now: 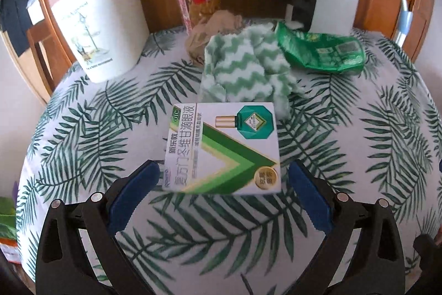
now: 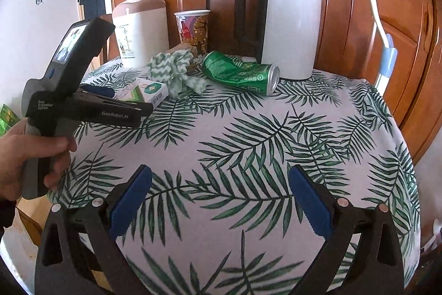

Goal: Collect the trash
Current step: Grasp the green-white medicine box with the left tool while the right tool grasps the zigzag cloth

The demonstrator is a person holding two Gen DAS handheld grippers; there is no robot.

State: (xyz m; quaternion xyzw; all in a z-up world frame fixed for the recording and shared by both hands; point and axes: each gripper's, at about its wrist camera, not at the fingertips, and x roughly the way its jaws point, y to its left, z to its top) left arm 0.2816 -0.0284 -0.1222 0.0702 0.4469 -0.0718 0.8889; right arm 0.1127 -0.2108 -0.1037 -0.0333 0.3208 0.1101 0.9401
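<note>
Left tool point(image 1: 223, 173) agape, straddling eye-drop box point(image 1: 223, 148).

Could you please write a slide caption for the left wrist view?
Open left gripper straddles an eye-drop box on the leaf-print tablecloth.

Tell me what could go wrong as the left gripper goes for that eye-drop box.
1. The left gripper is open with the eye-drop box only at its fingertips; closing now may pinch just the near edge and let it slip.
2. The green-and-white cloth lies right behind the box; pushing forward could snag it.
3. The crushed green can lies on its side by the kettle and might roll if the cloth drags.
</note>
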